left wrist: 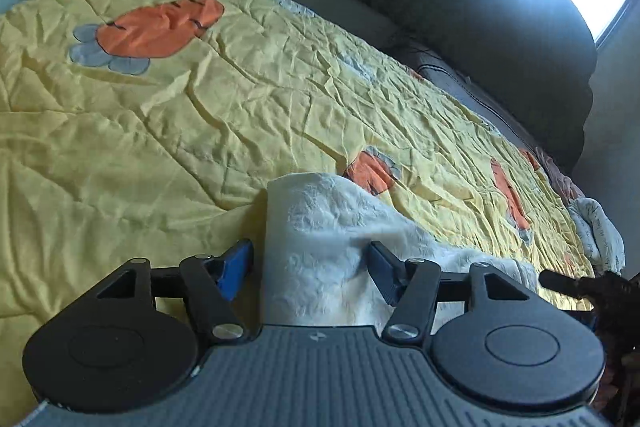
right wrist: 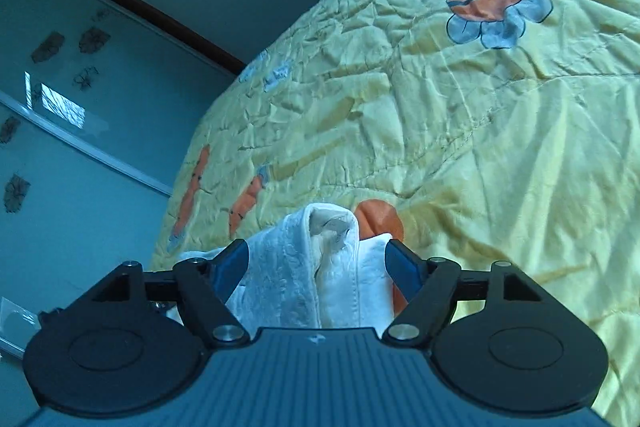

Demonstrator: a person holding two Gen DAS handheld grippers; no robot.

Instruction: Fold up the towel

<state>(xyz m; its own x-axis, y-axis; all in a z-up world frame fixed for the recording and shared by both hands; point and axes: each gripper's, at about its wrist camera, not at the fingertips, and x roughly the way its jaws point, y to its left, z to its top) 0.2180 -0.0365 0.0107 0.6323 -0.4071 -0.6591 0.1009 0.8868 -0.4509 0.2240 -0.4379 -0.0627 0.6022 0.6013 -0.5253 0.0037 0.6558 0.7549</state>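
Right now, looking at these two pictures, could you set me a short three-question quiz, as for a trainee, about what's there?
1. True or false: the white towel lies on a yellow quilt with orange carrots.
2. Which stands between the fingers of the left gripper? A) a pillow B) a fold of the towel C) nothing
3. Fill in: in the right wrist view, the right gripper has its fingers spread ____, with bunched towel between them.

Key:
1. True.
2. B.
3. Apart. The blue pads stand at the sides of the cloth, and neither pair looks clamped on it.
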